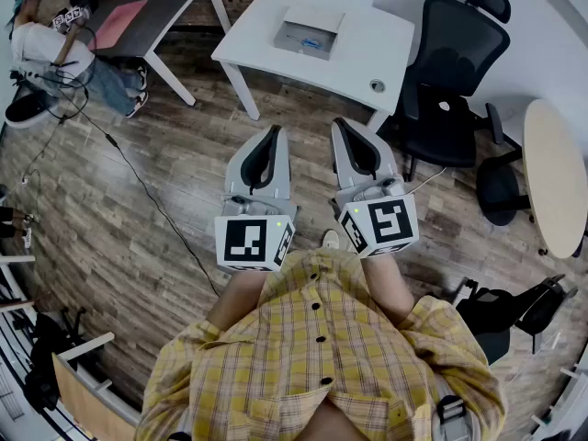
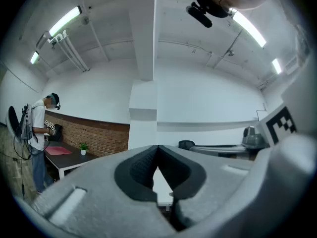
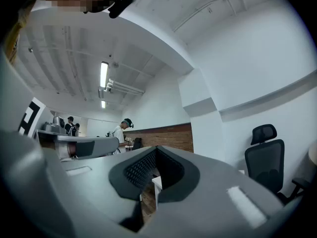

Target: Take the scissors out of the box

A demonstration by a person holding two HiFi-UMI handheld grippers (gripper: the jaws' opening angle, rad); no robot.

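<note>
Left gripper (image 1: pixel 272 136) and right gripper (image 1: pixel 347 131) are held closed and empty, with the box (image 1: pixel 310 33) on the bench (image 1: pixel 367 49) well ahead; the scissors, unseen, are judged light, rigid and best taken at the handles.

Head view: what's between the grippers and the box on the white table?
In the head view, only bare wood floor and the white table's near edge separate the left gripper and right gripper from the box.

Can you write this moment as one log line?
left hand-held gripper: shut, empty | right hand-held gripper: shut, empty | box: on white table, not reached | scissors: not visible
</note>
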